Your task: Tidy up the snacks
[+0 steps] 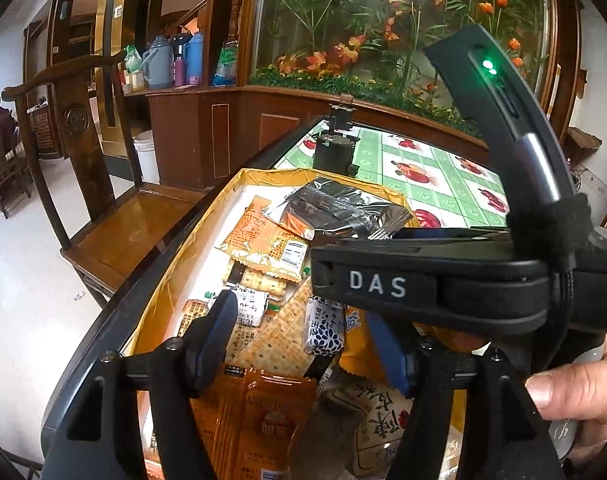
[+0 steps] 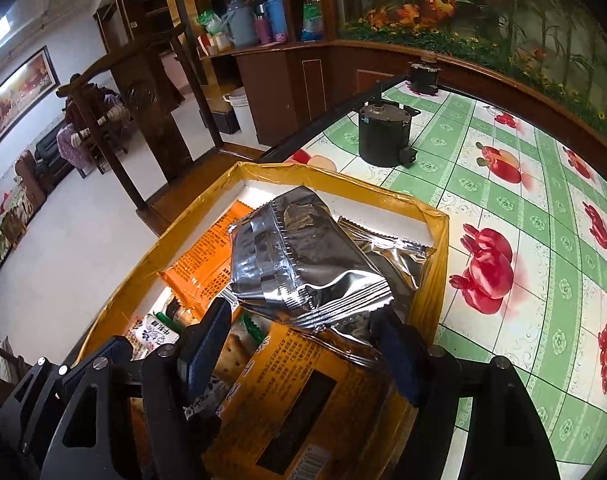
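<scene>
Left wrist view, landmark: the yellow-edged box (image 1: 239,184) sits on the counter (image 1: 443,168), at its edge beside a wooden chair (image 1: 115,216).
Left wrist view, snacks: cracker packs (image 1: 279,344), a blue-and-white candy bar (image 1: 323,330) and an orange packet (image 1: 263,236) lie loose and overlapping inside the box; judged as gathered there for sorting.
Left wrist view, left hand-held gripper (image 1: 303,340): jaws stand apart above the crackers, nothing pressed between them.
Left wrist view, right tool: the body of the right hand-held gripper crosses above the box's right side, a person's hand (image 1: 575,396) on its handle; its jaws are hidden here.
Right wrist view, right hand-held gripper (image 2: 303,344): jaws apart, bracketing the near end of a silver foil packet (image 2: 303,264). The pads do not appear to press it; the packet rests on the pile.
Right wrist view, placement: the foil packet lies on top of the other snacks toward the box's far right corner, tilted, over a large orange packet (image 2: 295,384).
Right wrist view, surroundings: a dark cylindrical device (image 2: 383,136) stands on the counter beyond the box.
Difference between views: only the right view shows the right jaws and the foil packet's near seam; only the left view shows the holding hand and the crackers at the box's near end.
</scene>
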### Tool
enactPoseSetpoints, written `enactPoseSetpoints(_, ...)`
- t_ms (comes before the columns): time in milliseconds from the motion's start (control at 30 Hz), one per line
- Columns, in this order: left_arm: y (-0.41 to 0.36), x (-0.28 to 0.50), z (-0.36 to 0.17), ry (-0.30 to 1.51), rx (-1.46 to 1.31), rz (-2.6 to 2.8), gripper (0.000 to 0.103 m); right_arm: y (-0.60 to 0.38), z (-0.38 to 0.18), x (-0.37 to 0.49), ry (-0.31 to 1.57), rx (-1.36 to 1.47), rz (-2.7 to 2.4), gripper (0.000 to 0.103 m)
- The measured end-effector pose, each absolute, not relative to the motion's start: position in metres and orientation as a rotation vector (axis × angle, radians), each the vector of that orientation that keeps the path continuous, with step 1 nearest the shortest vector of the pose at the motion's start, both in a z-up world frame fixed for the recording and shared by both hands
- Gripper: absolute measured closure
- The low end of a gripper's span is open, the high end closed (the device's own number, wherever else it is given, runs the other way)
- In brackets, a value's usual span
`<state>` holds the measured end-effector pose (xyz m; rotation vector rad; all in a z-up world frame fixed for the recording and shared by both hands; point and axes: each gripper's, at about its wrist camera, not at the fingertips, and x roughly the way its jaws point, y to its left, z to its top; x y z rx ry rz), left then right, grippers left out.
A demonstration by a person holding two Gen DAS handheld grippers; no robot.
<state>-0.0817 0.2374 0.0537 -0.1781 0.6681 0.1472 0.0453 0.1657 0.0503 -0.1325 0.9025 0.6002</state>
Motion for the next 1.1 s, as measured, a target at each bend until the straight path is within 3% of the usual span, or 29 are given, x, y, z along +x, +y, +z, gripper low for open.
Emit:
enactPoseSetpoints(167,0.236,-0.085,0.056,0.659,-0.171,0.149,0.029,0.158,0.059,0.041,0.883,-0.11,0.613,0.027)
enactPoseSetpoints(1100,0.211,-0.114,0.066,0.634,-0.099,0.157,0.017,0.125,0.068,-0.002,0.847,-0.065,0.644,0.026)
